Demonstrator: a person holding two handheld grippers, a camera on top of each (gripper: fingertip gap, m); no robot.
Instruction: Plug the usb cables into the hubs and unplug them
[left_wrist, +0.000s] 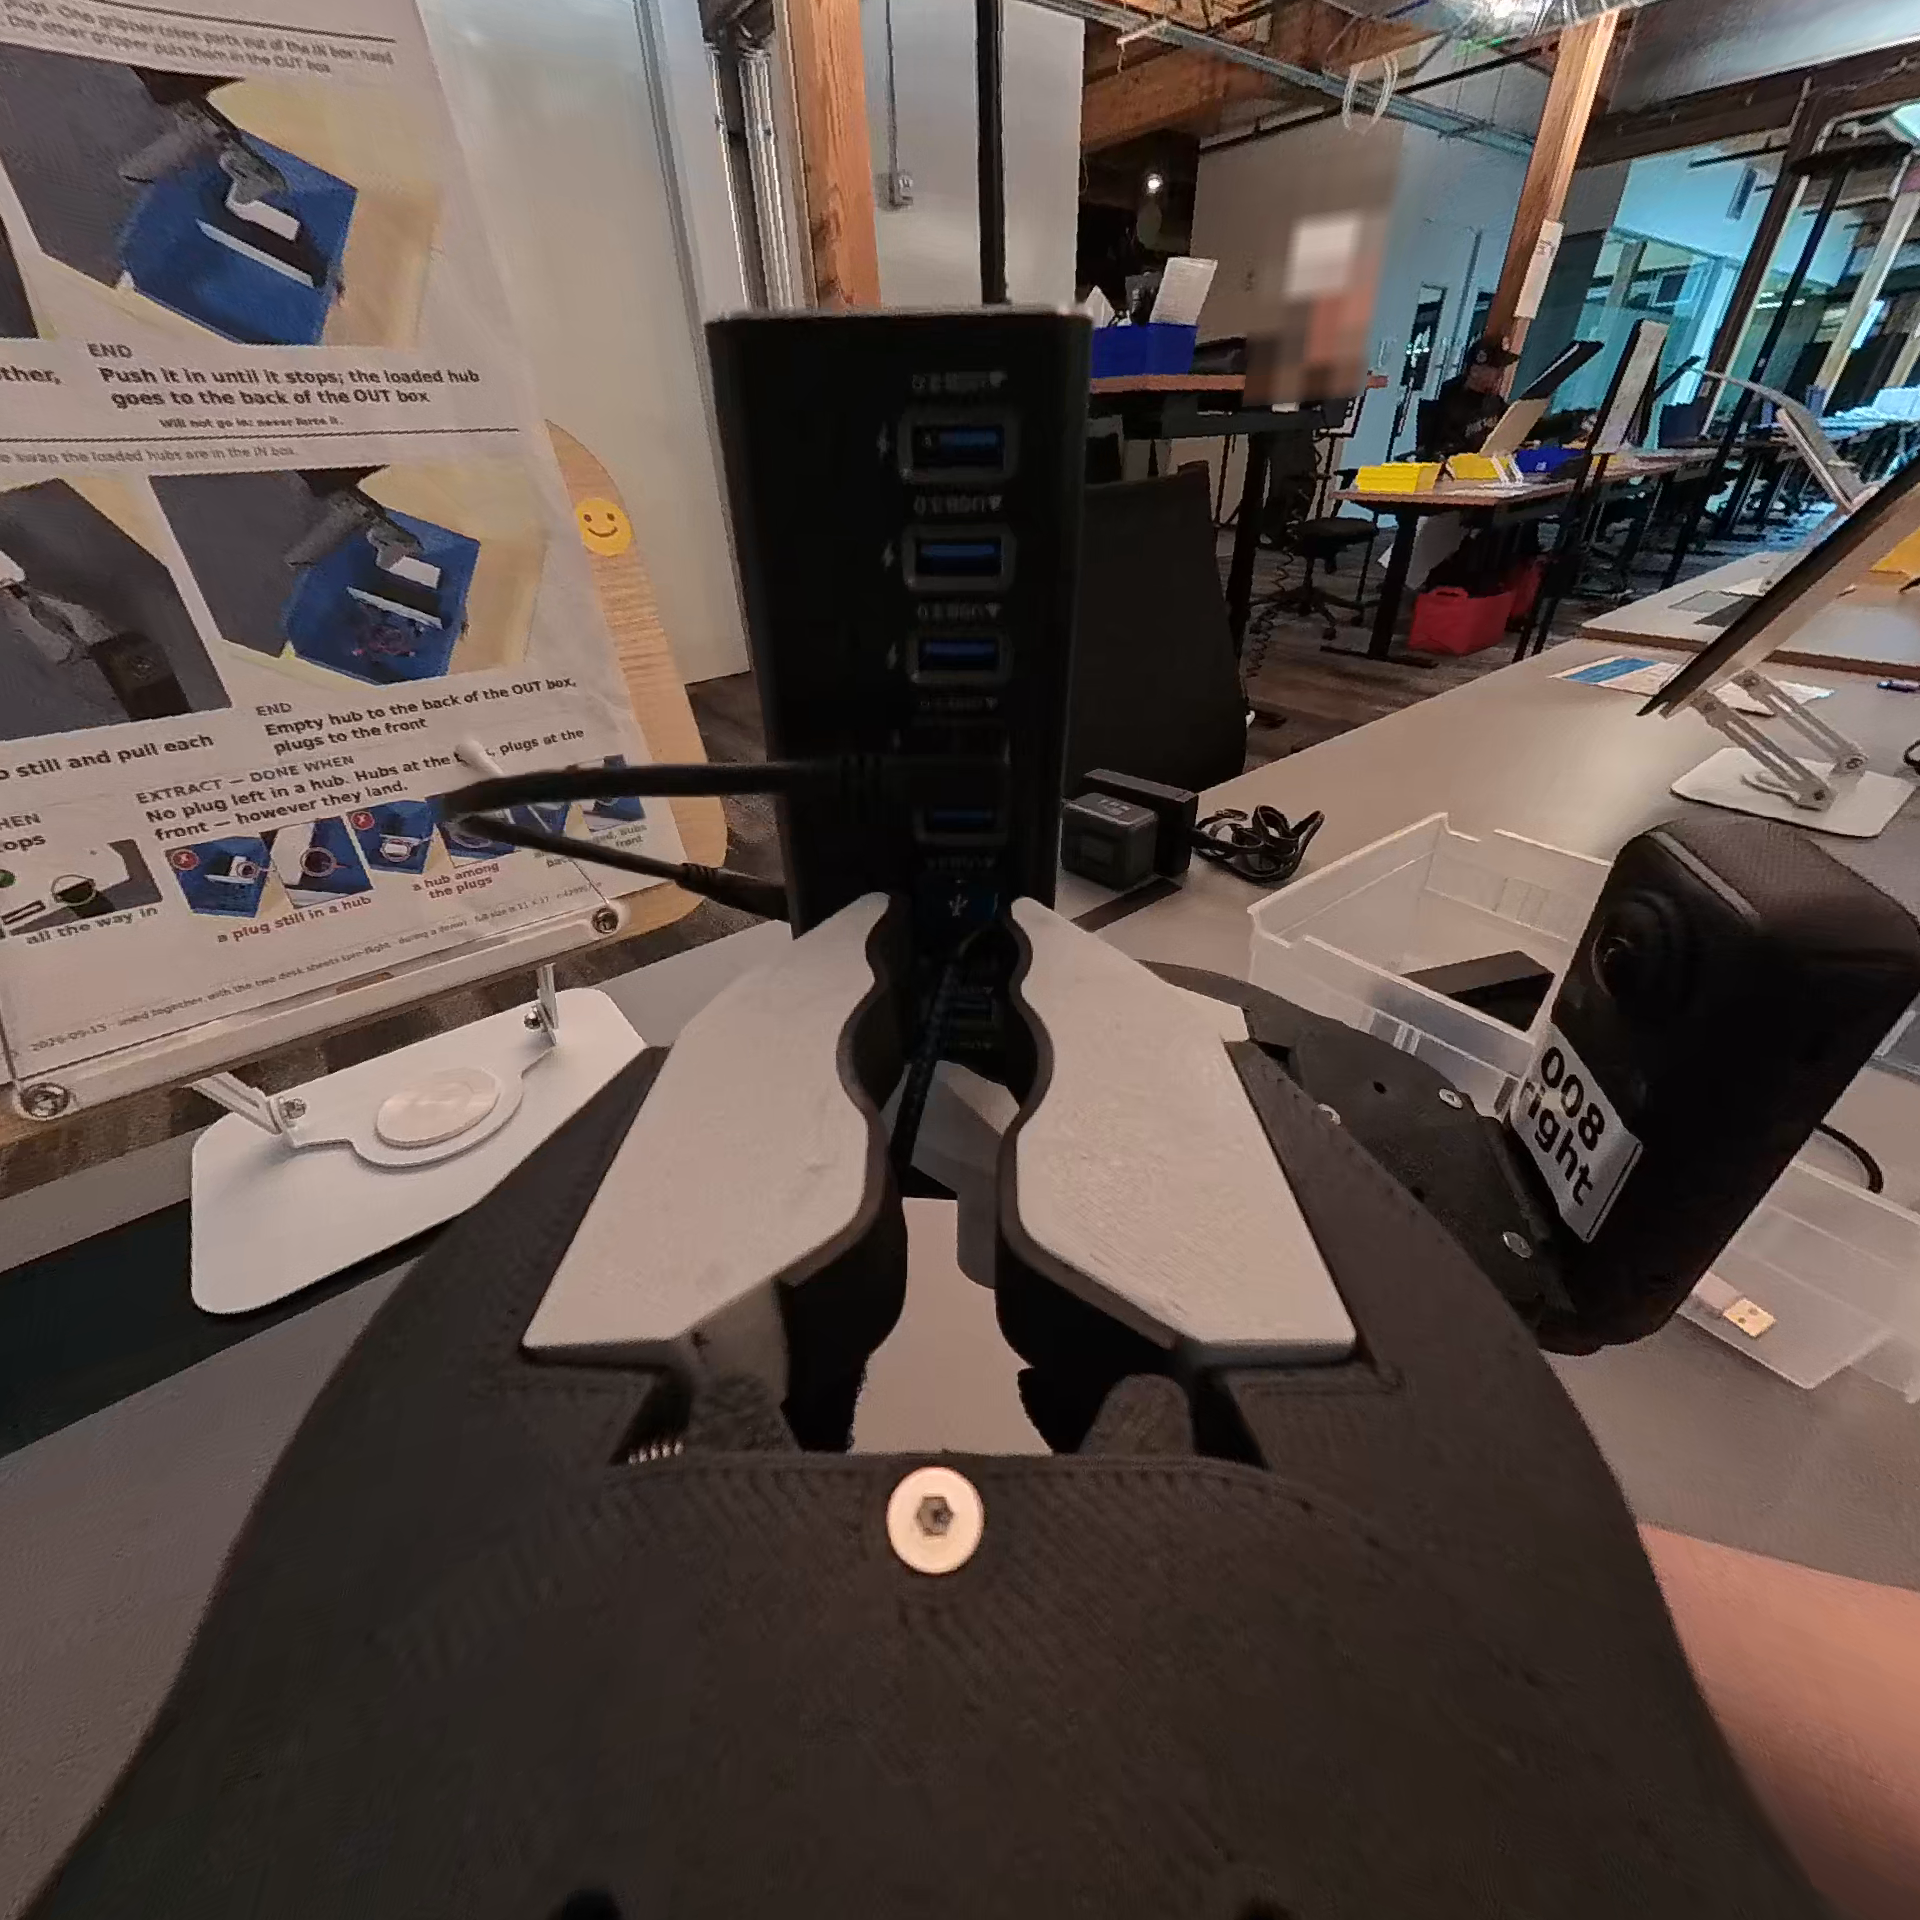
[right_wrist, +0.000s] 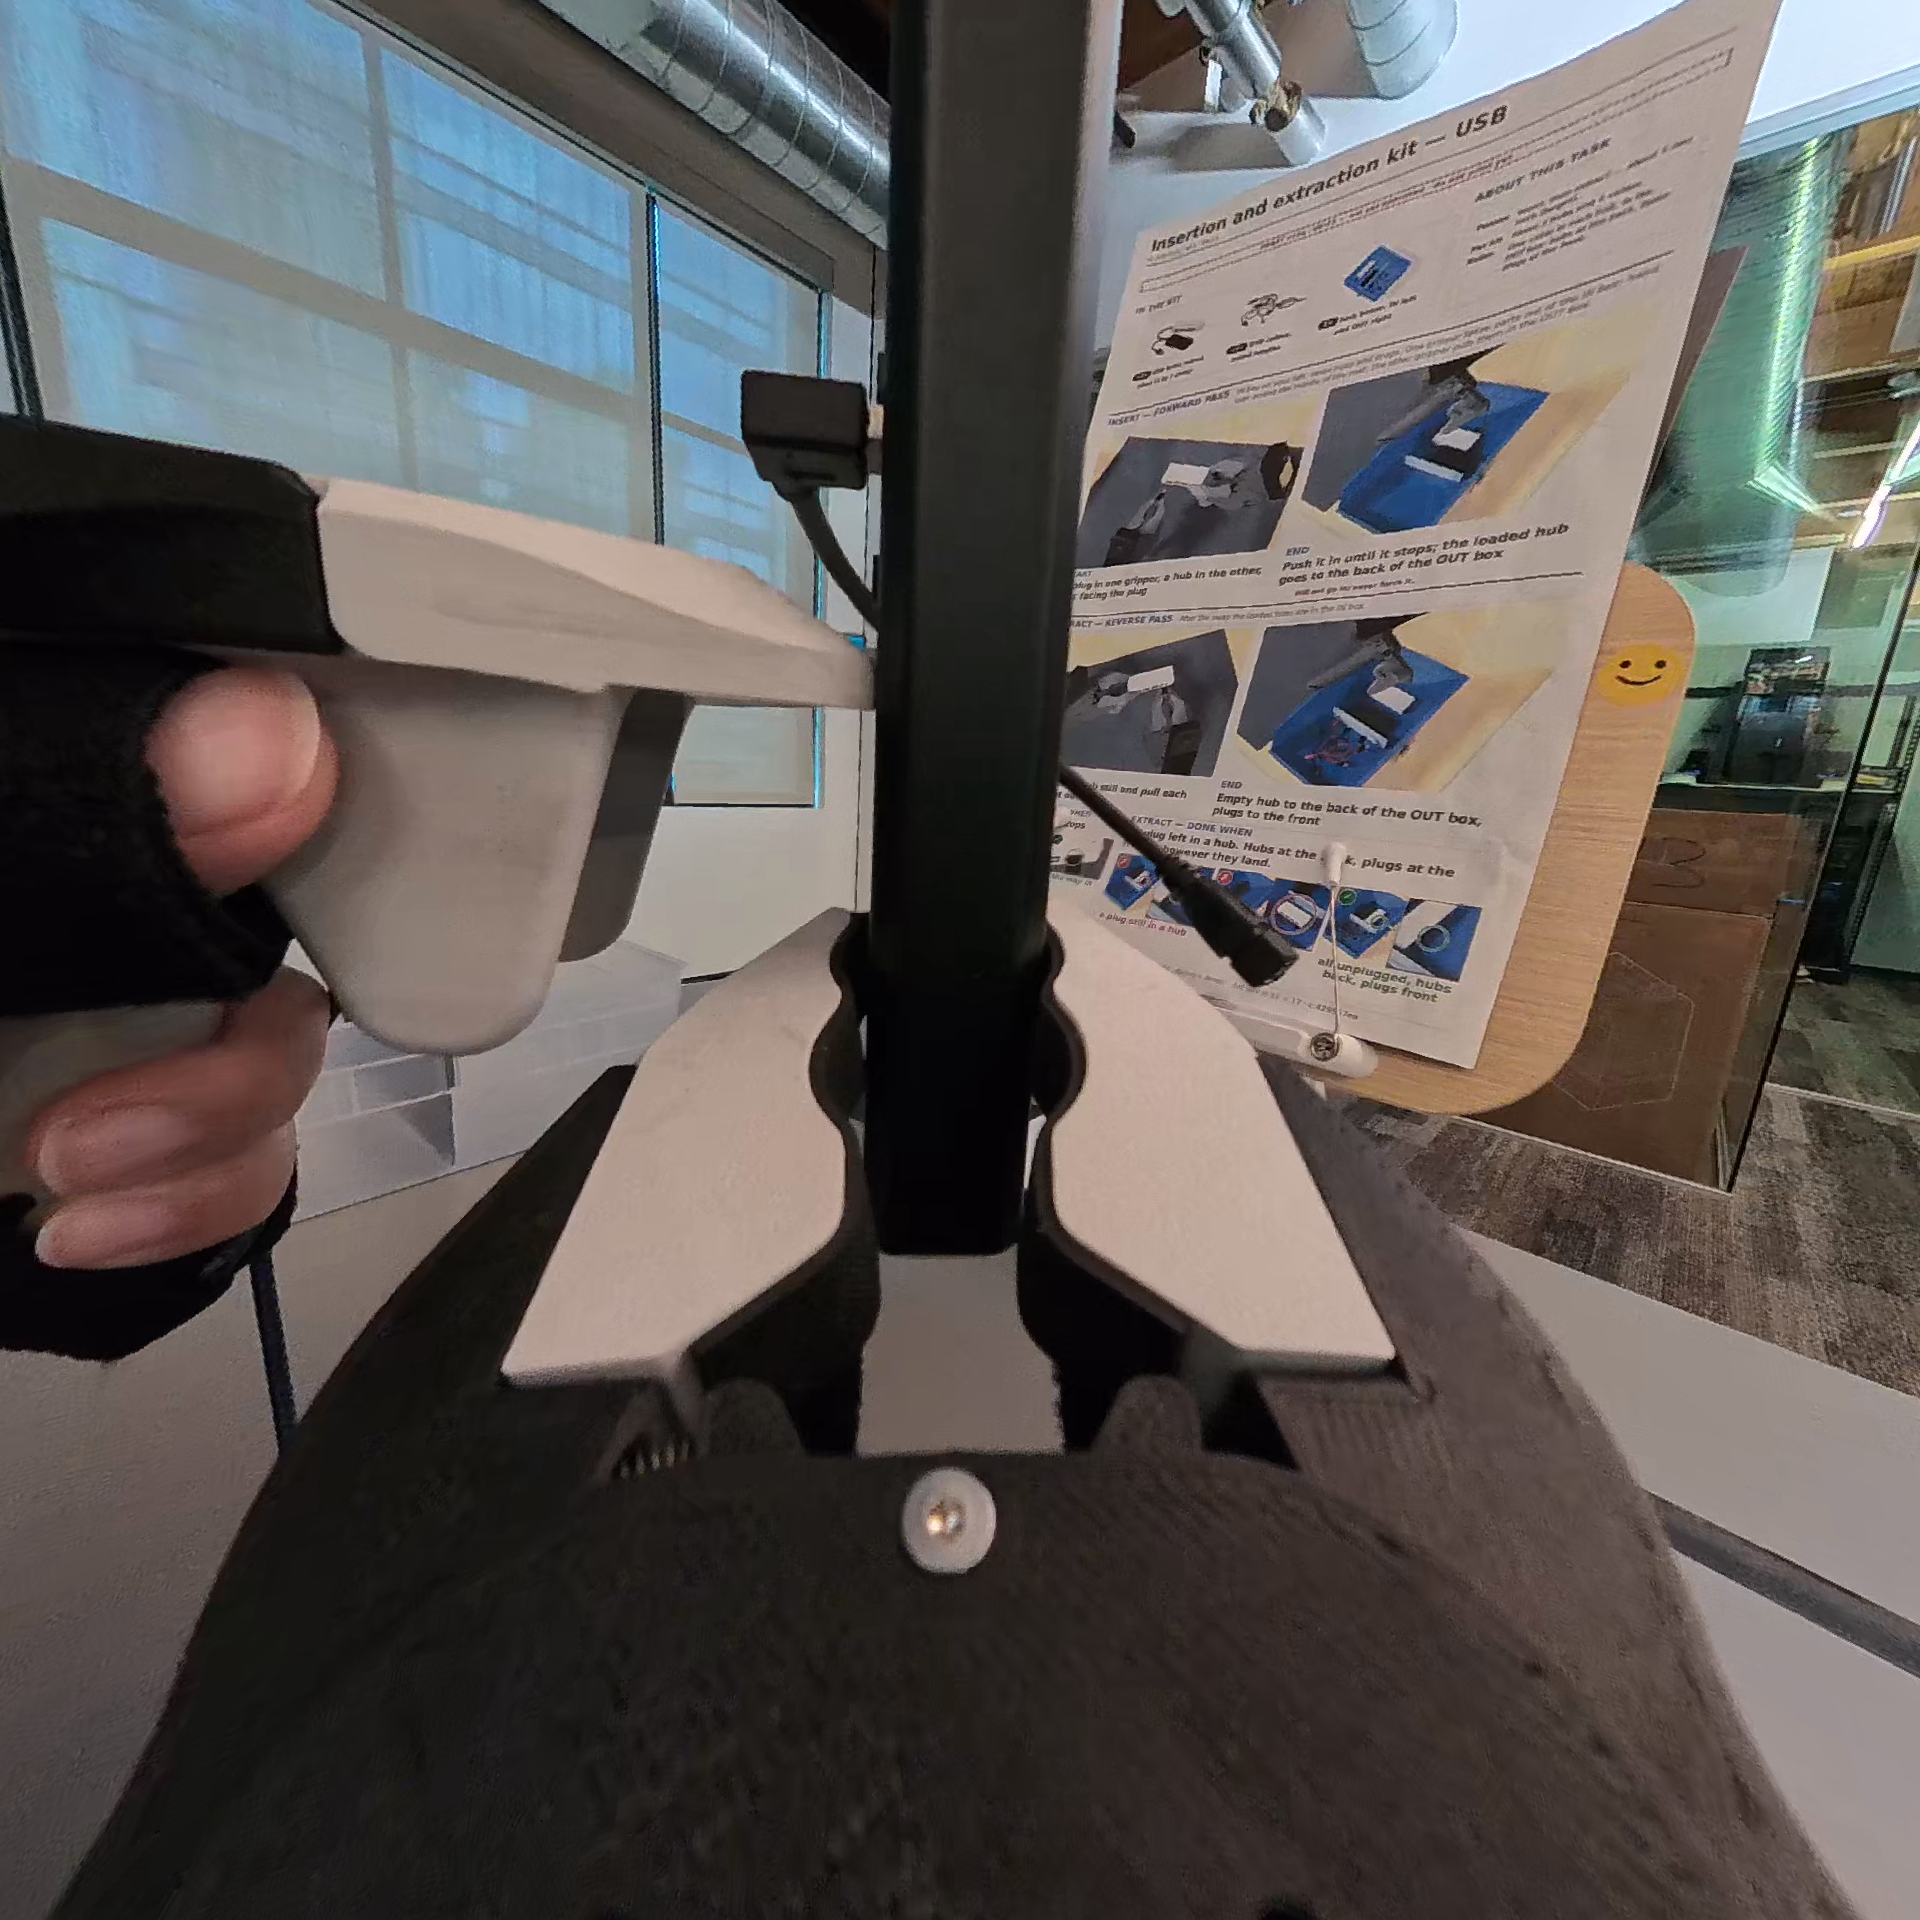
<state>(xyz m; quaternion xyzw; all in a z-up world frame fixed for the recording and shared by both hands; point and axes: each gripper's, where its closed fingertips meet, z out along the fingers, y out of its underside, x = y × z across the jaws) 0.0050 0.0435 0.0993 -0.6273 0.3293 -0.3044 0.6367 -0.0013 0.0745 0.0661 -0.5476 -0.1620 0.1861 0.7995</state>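
**Hub held upright, left gripper on a plug at its lower port**

Right gripper (right_wrist: 951, 1049): jaws clenched on the narrow bottom end of the black hub (right_wrist: 977, 623), which stands upright between them. In the left wrist view the hub (left_wrist: 831, 623) shows its port face: a column of blue-tongued ports, small white markings beside each, too blurred to read.

Left gripper (left_wrist: 948, 961): jaws closed around a plug and its dark braided cable (left_wrist: 920, 1081) at a low port on the hub. The plug itself is mostly hidden between the jaws; how deep it sits I cannot tell.

One black plug (right_wrist: 805, 426) sits in the port face higher up, its cable (left_wrist: 623, 781) running off to the left. A second black lead (right_wrist: 1174, 883) hangs free from the hub's other side, ending in a loose barrel end.

A gloved hand (right_wrist: 177, 935) grips the left gripper's handle.

Behind: a printed instruction sheet (left_wrist: 260, 520) on a clear stand, headings and photo panels, with a yellow smiley sticker (left_wrist: 604, 525) on the wooden board behind it. A clear plastic bin (left_wrist: 1403, 935) sits on the grey table (left_wrist: 104, 1558). The right gripper's camera carries a white printed label (left_wrist: 1574, 1143).
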